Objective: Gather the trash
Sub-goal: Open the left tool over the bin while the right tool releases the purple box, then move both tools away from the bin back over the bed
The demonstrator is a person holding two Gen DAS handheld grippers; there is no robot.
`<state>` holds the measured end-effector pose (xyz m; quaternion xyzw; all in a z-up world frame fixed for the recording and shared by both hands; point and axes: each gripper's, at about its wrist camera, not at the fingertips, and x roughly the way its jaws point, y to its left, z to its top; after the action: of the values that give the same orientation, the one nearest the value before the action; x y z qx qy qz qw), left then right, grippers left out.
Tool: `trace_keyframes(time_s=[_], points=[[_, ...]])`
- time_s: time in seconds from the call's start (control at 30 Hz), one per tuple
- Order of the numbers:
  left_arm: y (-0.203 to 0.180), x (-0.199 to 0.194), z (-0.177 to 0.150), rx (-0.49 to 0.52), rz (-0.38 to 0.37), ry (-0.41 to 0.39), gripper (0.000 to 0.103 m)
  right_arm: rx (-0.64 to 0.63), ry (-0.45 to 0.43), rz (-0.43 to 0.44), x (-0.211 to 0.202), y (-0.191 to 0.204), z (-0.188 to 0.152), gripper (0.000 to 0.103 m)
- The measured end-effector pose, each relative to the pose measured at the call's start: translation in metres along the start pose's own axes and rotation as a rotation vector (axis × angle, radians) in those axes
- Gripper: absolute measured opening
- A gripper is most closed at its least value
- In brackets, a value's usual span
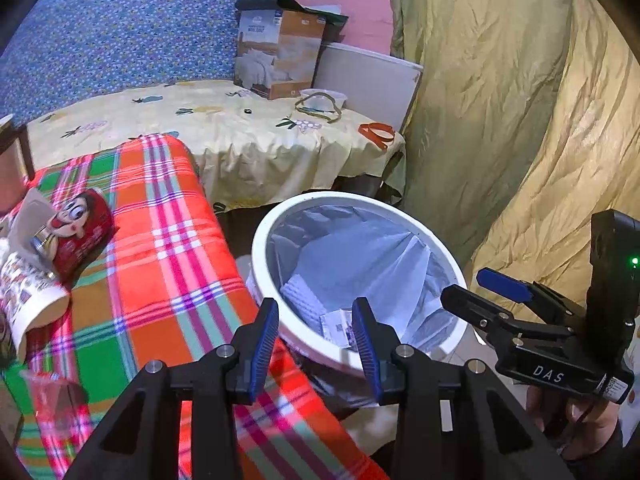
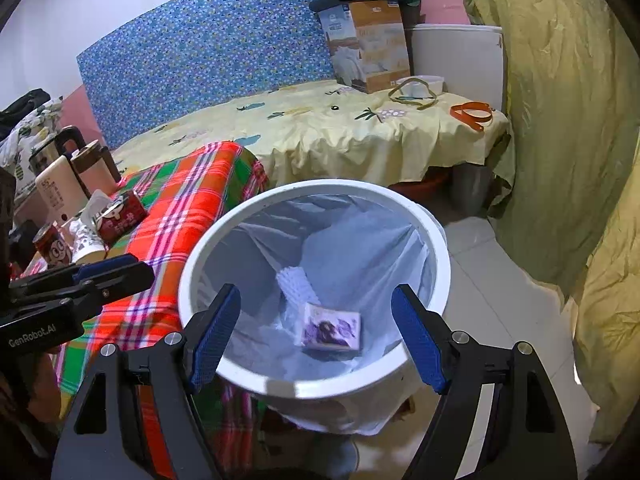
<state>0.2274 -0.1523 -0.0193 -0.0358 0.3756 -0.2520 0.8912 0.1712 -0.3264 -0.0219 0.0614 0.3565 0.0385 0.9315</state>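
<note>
A white trash bin (image 2: 434, 240) with a pale blue liner stands on the floor beside a plaid-covered surface (image 1: 168, 240). Inside lie a small purple-printed packet (image 2: 332, 326) and a white crumpled tissue (image 2: 296, 282); both also show in the left wrist view, the packet (image 1: 338, 326) and the tissue (image 1: 300, 294). My right gripper (image 2: 316, 336) is open and empty above the bin. My left gripper (image 1: 316, 340) is open and empty over the bin's near rim (image 1: 320, 350). On the plaid lie a red cartoon can (image 1: 78, 232), a paper cup (image 1: 28, 300) and a clear plastic cup (image 1: 52, 400).
A bed with a yellow fruit-print sheet (image 2: 320, 128) lies behind, bearing a cardboard box (image 2: 368, 44), a bowl (image 2: 420, 82) and an orange strap (image 2: 472, 114). Yellow-green curtain (image 2: 560, 120) hangs on the right. Kettles and flasks (image 2: 68, 176) stand far left. Tiled floor (image 2: 500, 300) right of the bin.
</note>
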Motion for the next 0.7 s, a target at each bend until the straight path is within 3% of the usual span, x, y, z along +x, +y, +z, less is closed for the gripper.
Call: trace_keyframes(time_s=[0.7], points=[[0.034,-0.112,-0.058,-0.102,0.165,-0.102,0.038,-0.106,-0.036,0.147,-0.044,0.083,-0.014,0.079]])
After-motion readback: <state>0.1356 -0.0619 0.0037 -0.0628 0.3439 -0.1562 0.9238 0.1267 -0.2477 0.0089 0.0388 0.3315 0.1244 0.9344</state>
